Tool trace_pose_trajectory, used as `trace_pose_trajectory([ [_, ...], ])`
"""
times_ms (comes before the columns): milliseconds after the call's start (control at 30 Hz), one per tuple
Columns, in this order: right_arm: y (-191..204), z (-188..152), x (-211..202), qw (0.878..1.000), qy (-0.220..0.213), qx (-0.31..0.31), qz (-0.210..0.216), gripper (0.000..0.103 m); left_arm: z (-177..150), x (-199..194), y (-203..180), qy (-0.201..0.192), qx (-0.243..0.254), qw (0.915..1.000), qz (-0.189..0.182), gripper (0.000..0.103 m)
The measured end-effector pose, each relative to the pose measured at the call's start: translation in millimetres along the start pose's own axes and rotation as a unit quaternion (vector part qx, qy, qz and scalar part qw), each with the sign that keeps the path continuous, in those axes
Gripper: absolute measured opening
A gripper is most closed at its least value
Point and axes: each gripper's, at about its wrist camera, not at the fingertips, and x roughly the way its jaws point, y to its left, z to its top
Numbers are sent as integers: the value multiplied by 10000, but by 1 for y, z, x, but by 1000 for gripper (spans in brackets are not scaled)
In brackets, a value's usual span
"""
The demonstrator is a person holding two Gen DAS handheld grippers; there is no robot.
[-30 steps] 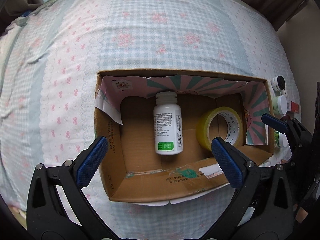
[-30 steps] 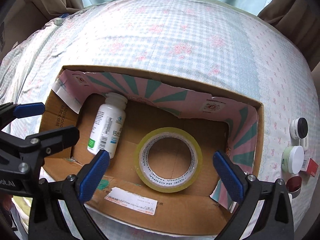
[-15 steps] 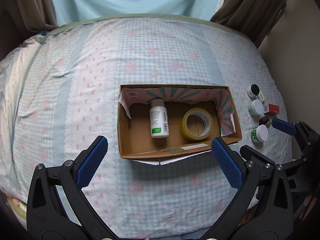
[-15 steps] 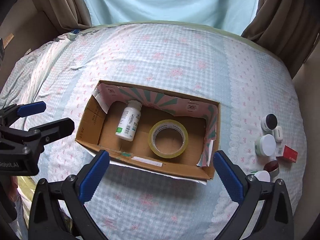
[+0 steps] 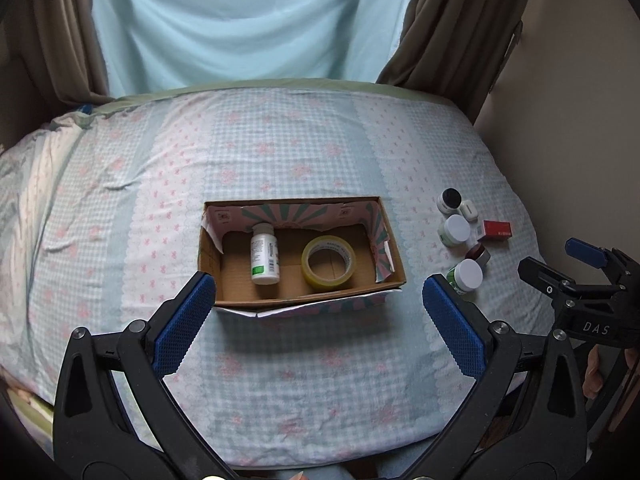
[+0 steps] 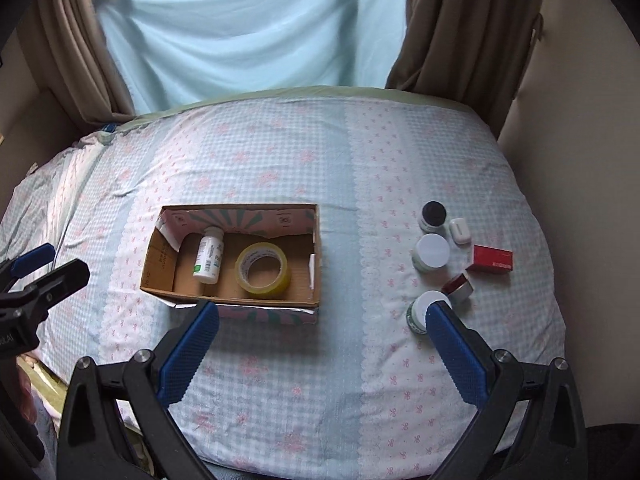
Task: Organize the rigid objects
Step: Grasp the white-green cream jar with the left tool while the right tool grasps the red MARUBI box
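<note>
An open cardboard box (image 5: 394, 268) (image 6: 158, 260) sits mid-bed. In it lie a white pill bottle (image 5: 264, 254) (image 6: 208, 255) and a yellow tape roll (image 5: 329, 262) (image 6: 263, 269). To its right on the bed stand a black-lidded jar (image 6: 432, 215), two white-lidded jars (image 6: 431, 253) (image 6: 422, 312), a small white case (image 6: 459, 231), a red box (image 6: 491, 259) and a dark red tin (image 6: 458, 287). My left gripper (image 5: 318, 322) is open and empty, held back above the bed's near edge. My right gripper (image 6: 322, 350) is open and empty too, held back to the right.
The bed's checked floral sheet (image 5: 300, 152) spreads around the box. A light blue cloth (image 5: 248, 20) and brown curtains (image 5: 448, 28) hang behind. A wall (image 6: 580, 100) runs along the bed's right side.
Both grippers have pulled far back and up from the box, so the whole bed shows. The bottle and tape stay in the box.
</note>
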Motion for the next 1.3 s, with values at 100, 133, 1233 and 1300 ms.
trace_pose_trajectory([
  [100, -30, 0, -7, 9999, -91, -3, -81, 103, -2, -5, -37, -147, 41, 9998, 101, 103],
  [133, -41, 1, -8, 9999, -112, -11, -53, 103, -2, -5, -50, -187, 27, 9997, 147, 103],
  [1233, -290, 29, 177, 9839, 33, -1703, 535, 103, -94, 239, -315, 657, 744, 9951, -12, 103],
  [1300, -293, 23, 202, 9773, 132, -2043, 550, 103, -103, 272, -317, 832, 779, 9935, -21, 103],
])
